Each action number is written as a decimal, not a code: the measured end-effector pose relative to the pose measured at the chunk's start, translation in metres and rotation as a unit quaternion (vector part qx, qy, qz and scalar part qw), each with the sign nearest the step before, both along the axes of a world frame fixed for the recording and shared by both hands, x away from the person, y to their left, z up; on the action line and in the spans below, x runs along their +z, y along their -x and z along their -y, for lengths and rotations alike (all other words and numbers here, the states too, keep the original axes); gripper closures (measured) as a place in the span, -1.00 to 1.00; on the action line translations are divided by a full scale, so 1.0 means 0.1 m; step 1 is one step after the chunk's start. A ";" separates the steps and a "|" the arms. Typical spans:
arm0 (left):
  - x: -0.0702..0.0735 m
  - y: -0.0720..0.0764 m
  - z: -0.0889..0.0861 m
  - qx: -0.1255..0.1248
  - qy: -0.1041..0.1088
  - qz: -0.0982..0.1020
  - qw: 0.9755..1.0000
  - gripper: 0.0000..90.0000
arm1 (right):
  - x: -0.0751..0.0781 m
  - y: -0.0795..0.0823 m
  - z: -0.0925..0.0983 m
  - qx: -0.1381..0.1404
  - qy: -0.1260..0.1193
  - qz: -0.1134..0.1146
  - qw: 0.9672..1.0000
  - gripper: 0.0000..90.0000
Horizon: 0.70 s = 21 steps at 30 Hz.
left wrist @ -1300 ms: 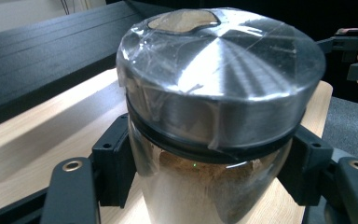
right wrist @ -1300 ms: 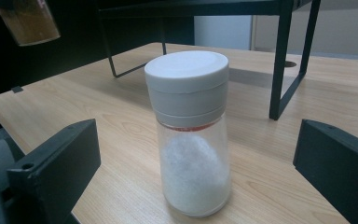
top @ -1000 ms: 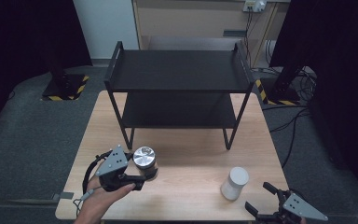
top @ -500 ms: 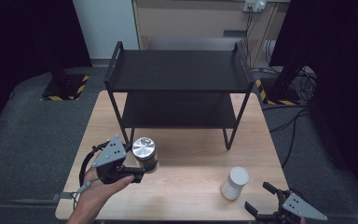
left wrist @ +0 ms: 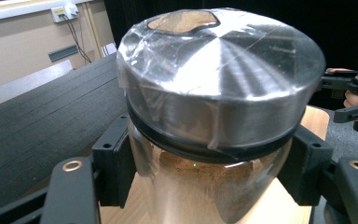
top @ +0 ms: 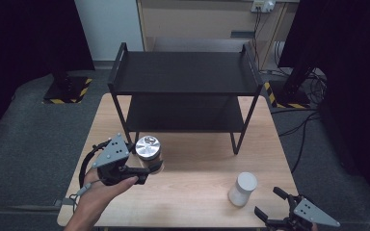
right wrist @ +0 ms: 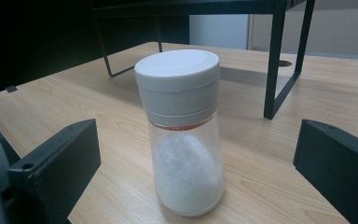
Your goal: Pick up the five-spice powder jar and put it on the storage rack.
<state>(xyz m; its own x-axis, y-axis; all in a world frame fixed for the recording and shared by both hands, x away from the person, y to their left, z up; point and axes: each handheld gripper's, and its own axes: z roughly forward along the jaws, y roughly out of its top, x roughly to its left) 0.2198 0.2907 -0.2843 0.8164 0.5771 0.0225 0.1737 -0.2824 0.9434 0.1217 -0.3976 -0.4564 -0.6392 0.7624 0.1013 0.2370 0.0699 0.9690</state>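
We have the steel-lidded jar (top: 148,148) gripped in our left gripper (top: 150,167), seemingly lifted; shelving on the rack (top: 188,72) remains. Right gripper (top: 270,207) gapes near the white-capped shaker (top: 242,188).

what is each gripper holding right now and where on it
The left gripper clamps the clear glass jar with the shiny metal lid by its body just under the lid. The right gripper holds nothing.

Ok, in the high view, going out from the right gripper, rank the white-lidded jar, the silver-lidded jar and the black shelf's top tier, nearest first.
1. White-lidded jar, just left of the right gripper.
2. Silver-lidded jar, across the table, clamped in the left gripper.
3. Black shelf top tier, at the table's far edge.
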 end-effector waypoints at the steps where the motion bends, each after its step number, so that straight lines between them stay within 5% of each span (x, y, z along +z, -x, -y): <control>1: 0.00 0.00 0.00 0.000 0.001 0.000 1.000 -0.34 | 0.00 0.00 0.00 0.000 0.000 0.000 1.000 -0.97; 21: 0.23 -0.05 0.00 0.015 0.002 0.000 1.000 -0.33 | 0.01 0.01 0.03 -0.004 -0.004 0.004 1.000 -0.98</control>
<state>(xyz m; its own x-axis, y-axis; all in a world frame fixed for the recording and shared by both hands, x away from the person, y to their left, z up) 0.2248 0.2905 -0.2613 0.7988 0.6013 0.0193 0.1825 -0.2728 0.9446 0.1204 -0.4003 -0.4550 -0.6334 0.7671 0.1018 0.2294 0.0605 0.9714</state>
